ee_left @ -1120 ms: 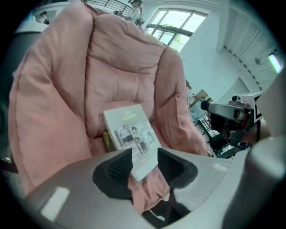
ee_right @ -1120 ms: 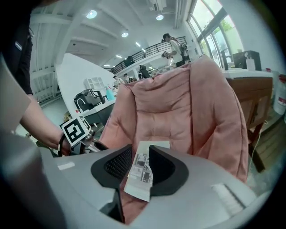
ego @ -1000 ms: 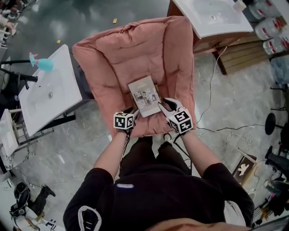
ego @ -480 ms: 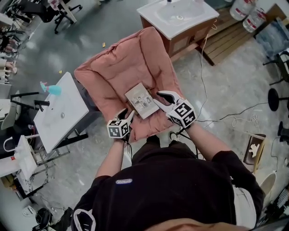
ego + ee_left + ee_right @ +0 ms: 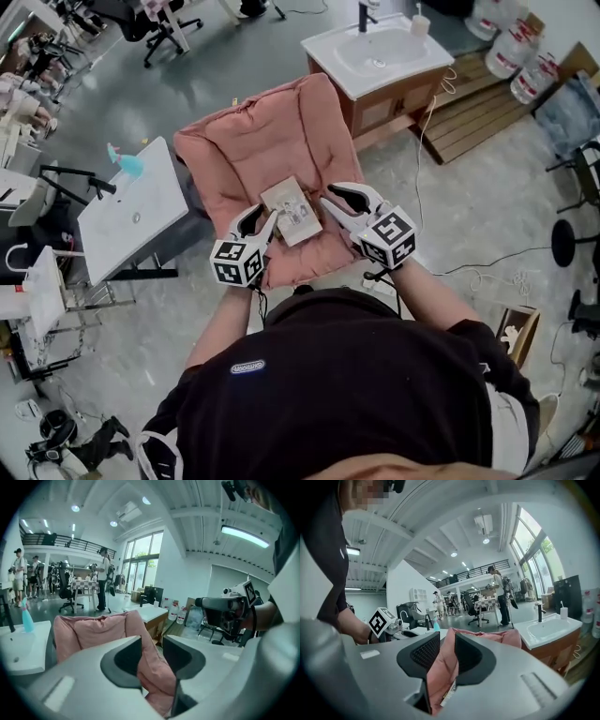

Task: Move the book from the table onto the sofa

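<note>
- The book (image 5: 292, 211) lies flat on the seat of the pink sofa (image 5: 248, 150), at the centre of the head view. Its cover shows a picture, but the print is too small to read.
- The left gripper (image 5: 255, 221) shows just left of the book. Its jaws are apart with nothing between them, and only sofa cushion shows through the gap in the left gripper view.
- The right gripper (image 5: 335, 198) shows just right of the book, jaws narrowly apart and gripping nothing.
- The person (image 5: 356, 394) fills the lower frame and hides the sofa's front edge.
- The marker cubes (image 5: 236, 262) carry black-and-white squares and no words.
- The oval label (image 5: 247, 367) on the shirt is illegible.
</note>
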The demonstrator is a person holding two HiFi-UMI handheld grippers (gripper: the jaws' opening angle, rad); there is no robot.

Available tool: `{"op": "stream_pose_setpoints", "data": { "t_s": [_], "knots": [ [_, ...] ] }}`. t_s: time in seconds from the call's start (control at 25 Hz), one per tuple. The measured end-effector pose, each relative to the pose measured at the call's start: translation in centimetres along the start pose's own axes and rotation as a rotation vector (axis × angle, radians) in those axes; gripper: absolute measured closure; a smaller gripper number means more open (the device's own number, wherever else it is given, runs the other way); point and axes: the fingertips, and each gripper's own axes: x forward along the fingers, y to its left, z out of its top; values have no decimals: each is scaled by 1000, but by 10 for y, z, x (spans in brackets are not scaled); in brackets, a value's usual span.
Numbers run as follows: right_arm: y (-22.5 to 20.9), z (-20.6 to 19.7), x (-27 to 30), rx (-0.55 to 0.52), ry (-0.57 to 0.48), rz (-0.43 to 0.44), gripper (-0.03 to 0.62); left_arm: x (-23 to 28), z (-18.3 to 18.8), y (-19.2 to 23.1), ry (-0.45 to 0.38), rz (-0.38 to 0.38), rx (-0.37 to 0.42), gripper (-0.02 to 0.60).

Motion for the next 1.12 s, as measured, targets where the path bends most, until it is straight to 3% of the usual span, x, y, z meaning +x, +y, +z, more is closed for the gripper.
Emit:
{"op": "stream_pose_setpoints", "data": {
  "t_s": [0.52,0.8,1.12],
  "knots": [
    [90,50,-55,-34,-81,204,499,-131,71,-83,-260,150,22,454],
    [142,72,-52,-80,-111,293,511,-185,77,-95,-336,193,22,477],
    [196,94,-63,-92,-181,308,557,-255,70,-110,-396,203,69,508]
  ]
}}
